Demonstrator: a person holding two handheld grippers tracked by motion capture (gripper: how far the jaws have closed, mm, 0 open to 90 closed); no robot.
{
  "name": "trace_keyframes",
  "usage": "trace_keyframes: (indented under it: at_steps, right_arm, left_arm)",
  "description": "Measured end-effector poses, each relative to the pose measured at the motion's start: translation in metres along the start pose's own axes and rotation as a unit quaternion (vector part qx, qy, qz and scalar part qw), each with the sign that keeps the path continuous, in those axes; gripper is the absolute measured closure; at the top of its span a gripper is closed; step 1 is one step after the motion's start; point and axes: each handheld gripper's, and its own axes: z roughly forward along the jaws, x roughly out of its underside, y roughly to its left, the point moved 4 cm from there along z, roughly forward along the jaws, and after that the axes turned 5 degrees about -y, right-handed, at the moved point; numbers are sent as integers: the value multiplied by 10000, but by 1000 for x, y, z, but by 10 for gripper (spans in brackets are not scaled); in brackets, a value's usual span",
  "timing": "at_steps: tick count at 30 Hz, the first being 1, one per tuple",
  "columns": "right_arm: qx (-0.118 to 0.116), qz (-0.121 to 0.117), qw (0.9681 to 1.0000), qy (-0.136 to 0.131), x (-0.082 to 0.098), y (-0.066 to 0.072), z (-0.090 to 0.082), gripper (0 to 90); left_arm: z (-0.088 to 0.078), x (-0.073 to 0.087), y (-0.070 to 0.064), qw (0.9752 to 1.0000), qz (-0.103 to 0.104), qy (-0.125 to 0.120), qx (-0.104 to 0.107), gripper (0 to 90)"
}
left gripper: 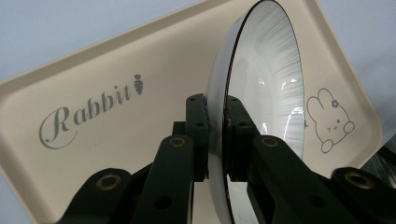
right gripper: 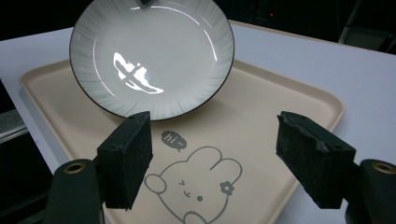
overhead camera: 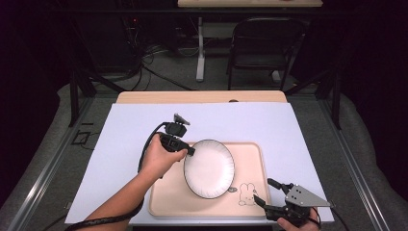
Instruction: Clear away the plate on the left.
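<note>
- left tongs [overhead camera: 188,150] pinch the rim of the plate [overhead camera: 210,167], one jaw on each face, as the left gripper view shows.
- plate sits tilted over the tray [overhead camera: 251,153], its left edge lifted in the grip.
- right tongs [overhead camera: 270,192] hang with jaws spread wide and nothing between them, by the tray's near right corner.
- tray lies on the pale sheet [overhead camera: 125,130] covering the table, with a rabbit drawing [right gripper: 196,189] and the word "rabbit" printed on it.
</note>
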Motion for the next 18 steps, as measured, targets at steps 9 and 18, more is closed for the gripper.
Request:
trace_keyframes:
  at_steps: [9,18]
  right_arm:
    - [-1,3,10000,2,0,0,0,265]
    - [-1,-9,10000,0,0,0,0,264]
  left_arm:
    - [8,7,4,9999,-105,72,46,826]
    - [12,13,14,9998,-185,100,-52,839]
